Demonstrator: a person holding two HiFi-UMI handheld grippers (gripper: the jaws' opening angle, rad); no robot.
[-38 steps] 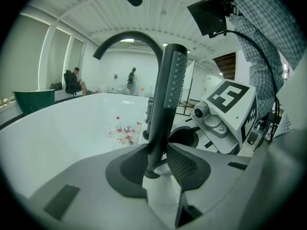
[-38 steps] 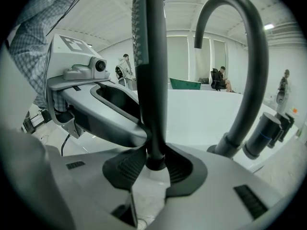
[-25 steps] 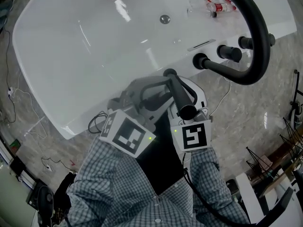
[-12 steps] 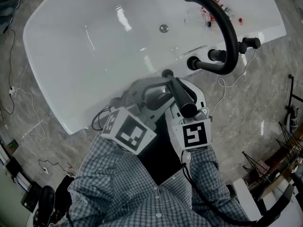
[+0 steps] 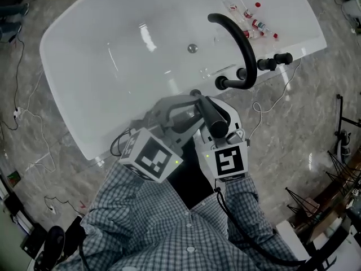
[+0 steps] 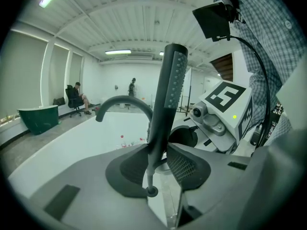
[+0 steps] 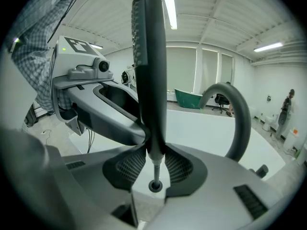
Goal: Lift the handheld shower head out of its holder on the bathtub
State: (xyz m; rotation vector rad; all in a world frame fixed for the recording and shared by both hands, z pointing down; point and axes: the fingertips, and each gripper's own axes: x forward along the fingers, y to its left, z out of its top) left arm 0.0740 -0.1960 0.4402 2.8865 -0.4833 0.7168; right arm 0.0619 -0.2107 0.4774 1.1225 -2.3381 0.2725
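Observation:
The black wand-shaped shower head (image 5: 207, 110) is held in front of the person's chest, beside the near rim of the white bathtub (image 5: 84, 66). My right gripper (image 5: 220, 130) is shut on its narrow lower end, and the wand (image 7: 149, 56) rises straight up between the right gripper's (image 7: 154, 157) mesh pads. My left gripper (image 5: 192, 103) is shut on the same wand; the shower head (image 6: 170, 80) leans up between the left gripper's (image 6: 157, 150) pads. The two grippers sit side by side, almost touching.
A black arched spout (image 5: 240, 49) and black knobs (image 5: 273, 61) stand on the tub's right rim. Small red-capped bottles (image 5: 254, 21) lie inside the tub near the drain (image 5: 192, 48). Cables (image 5: 28, 117) trail over the marble floor. Wire racks (image 5: 338, 168) stand at the right.
The head view has pulled back, so the tub and spout look smaller and farther off. Both grippers keep their hold on the shower head near the chest.

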